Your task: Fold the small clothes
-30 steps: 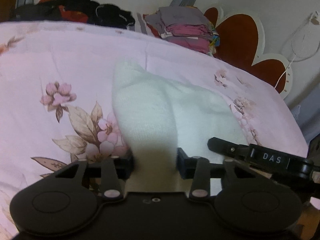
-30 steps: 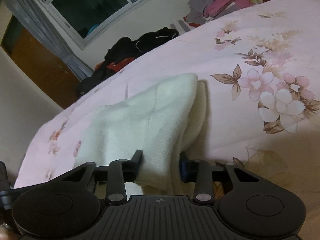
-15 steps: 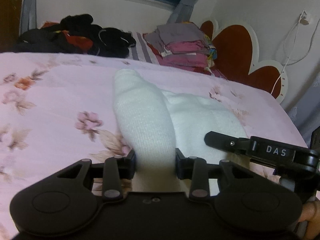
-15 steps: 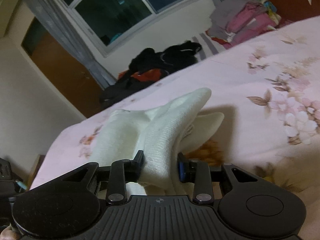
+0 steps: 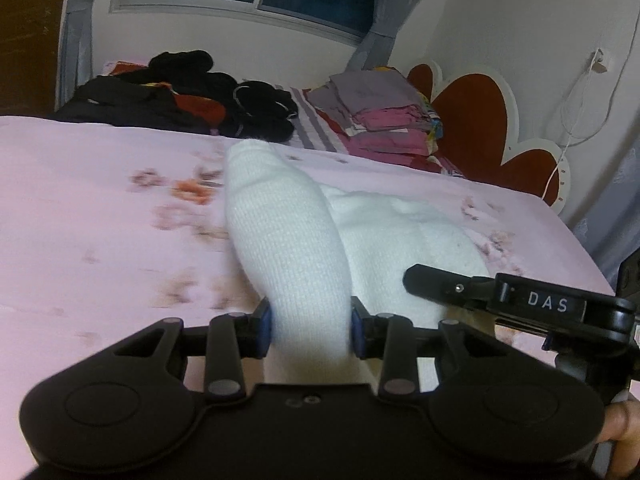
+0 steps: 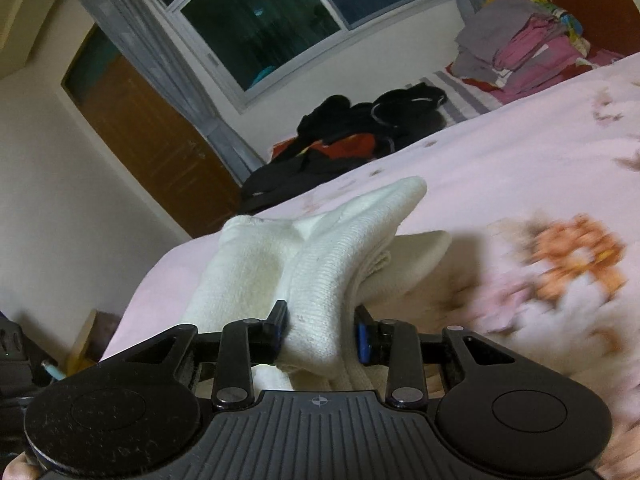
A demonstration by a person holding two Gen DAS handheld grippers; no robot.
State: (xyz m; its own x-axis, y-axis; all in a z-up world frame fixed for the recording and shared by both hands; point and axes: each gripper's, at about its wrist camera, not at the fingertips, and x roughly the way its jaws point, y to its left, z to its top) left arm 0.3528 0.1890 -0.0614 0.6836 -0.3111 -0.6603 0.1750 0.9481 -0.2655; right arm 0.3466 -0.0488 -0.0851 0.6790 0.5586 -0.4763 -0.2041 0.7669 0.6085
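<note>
White knit garment (image 5: pixel 296 248), perhaps a sock, pinched by left gripper (image 5: pixel 310 334) and right gripper (image 6: pixel 322 334) above pink bedspread (image 5: pixel 100 208)

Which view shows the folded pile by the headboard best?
Left wrist: the folded pile sits near centre, grey layers over pink ones, in front of the headboard, uncut. The right wrist view puts the same pile in the upper right corner, smaller and tilted, with the headboard cropped by the frame edge.

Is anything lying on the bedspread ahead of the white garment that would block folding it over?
Nothing visible. Both grippers grip the white garment; the bedspread ahead is bare up to the clothes piles at the far edge.
</note>
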